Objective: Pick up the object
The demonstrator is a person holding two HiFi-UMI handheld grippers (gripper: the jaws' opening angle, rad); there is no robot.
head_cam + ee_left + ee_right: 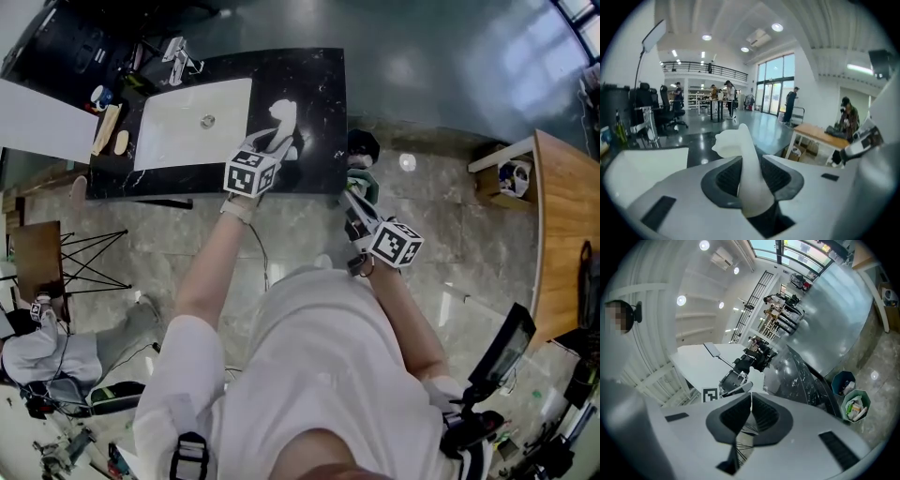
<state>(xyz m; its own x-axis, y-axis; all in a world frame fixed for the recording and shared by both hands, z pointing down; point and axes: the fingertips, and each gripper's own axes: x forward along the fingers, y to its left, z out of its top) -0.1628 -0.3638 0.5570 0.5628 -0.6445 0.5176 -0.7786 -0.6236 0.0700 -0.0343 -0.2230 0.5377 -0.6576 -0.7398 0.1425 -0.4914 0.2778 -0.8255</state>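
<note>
- Gripping a white figurine [736, 143] by its narrow stem, the left tongs [751, 168] clamp it part-closed, above the surface's [314, 84] right end.
- Pressed together and empty, the right tongs [750, 404] hang off the surface's near right corner.

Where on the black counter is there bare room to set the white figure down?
On the black marble counter, the strip between the white rectangular basin and the right edge is bare. The basin floor is also free. It is crowded at the left end, around the wooden items, and by the metal tap.
</note>
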